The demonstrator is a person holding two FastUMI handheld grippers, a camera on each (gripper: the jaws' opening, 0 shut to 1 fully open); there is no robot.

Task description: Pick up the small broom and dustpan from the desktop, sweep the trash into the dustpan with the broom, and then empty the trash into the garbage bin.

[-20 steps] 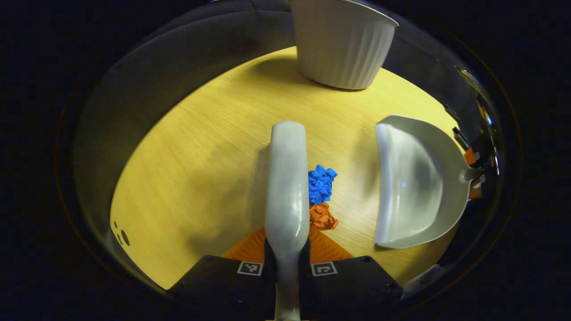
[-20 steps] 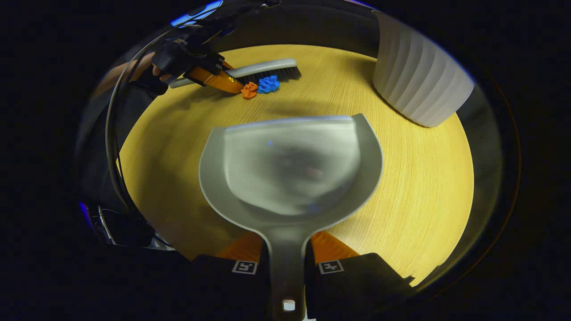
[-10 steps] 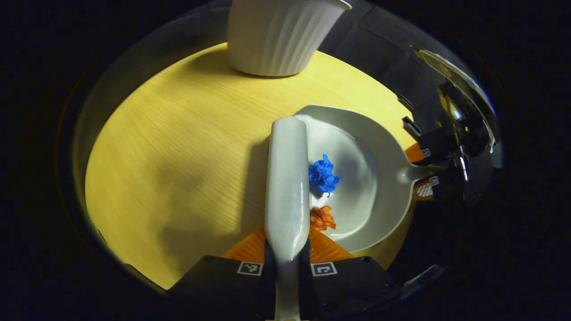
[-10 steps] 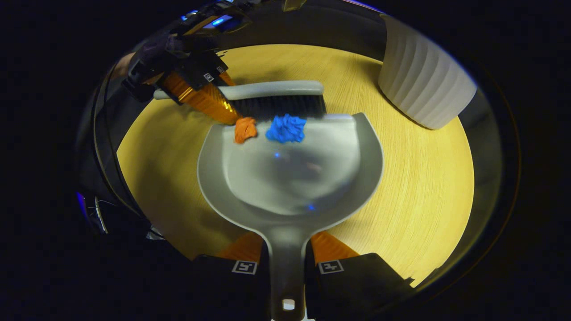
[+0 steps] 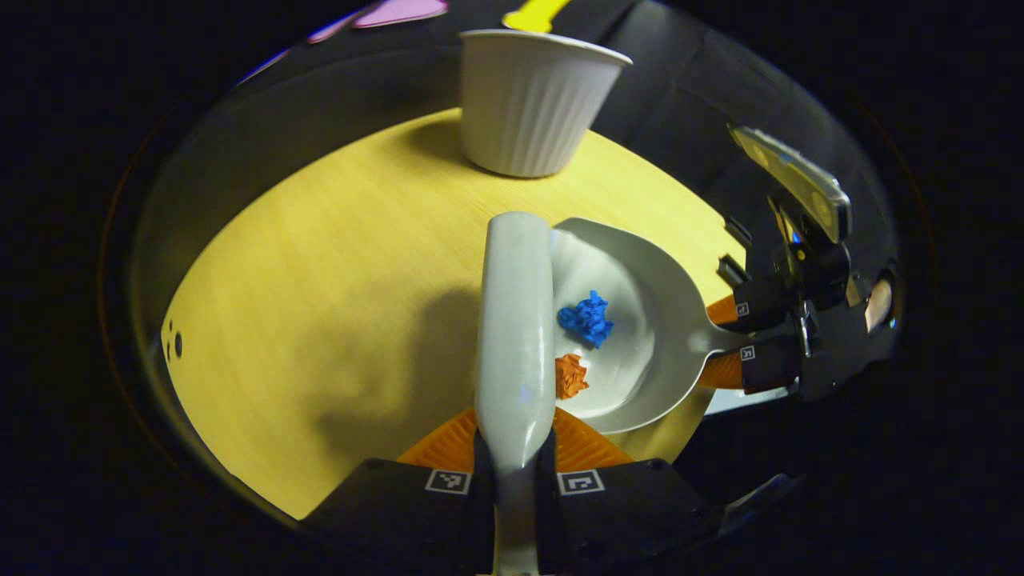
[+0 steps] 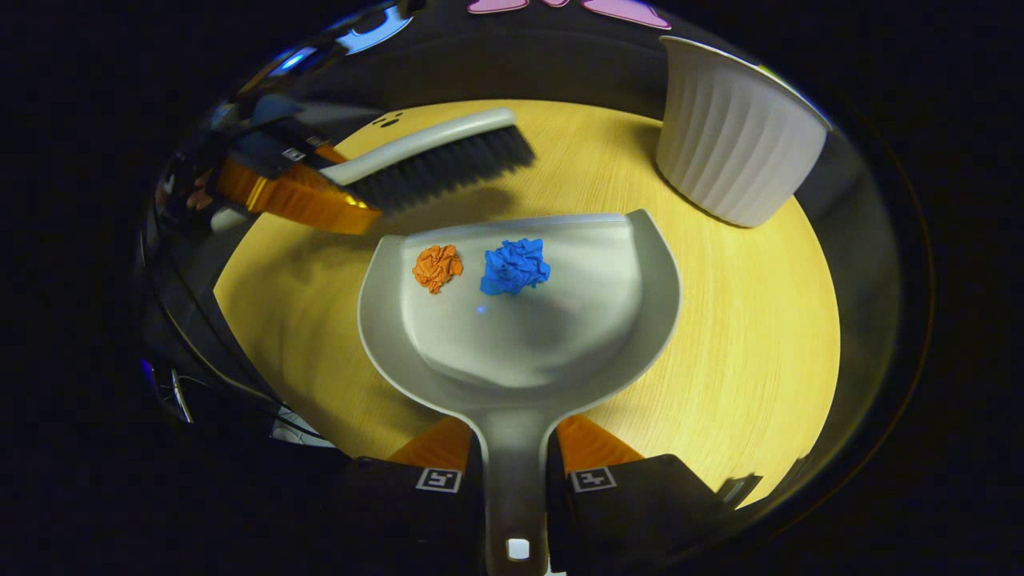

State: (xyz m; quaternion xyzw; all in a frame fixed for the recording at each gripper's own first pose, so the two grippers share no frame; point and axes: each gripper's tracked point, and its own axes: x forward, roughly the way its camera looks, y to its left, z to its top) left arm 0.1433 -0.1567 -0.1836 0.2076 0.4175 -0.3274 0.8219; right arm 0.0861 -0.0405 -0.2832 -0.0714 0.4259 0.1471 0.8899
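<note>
My left gripper [image 5: 514, 432] is shut on the handle of the small grey broom [image 5: 514, 320], which points forward, above the pan's left edge. My right gripper [image 6: 514, 436] is shut on the handle of the grey dustpan [image 6: 544, 344], held low over the table. A crumpled blue paper [image 6: 514, 266] and a smaller orange paper [image 6: 437, 266] lie inside the pan near its front lip. In the right gripper view the broom [image 6: 432, 156] hangs beyond the pan, its black bristles clear of the lip, with the left gripper [image 6: 320, 188] on it. The left gripper view shows the dustpan [image 5: 648, 304], both papers and the right gripper [image 5: 724, 340].
A white ribbed garbage bin [image 6: 732, 152] stands at the table's far edge, right of the pan; in the left gripper view the bin [image 5: 532, 104] is straight ahead. The yellow wooden table [image 6: 760, 320] ends in a curved edge with dark booth around it.
The broom pushed both papers over the lip into the dustpan, then lifted and drew back from it. The papers now rest inside the pan.
</note>
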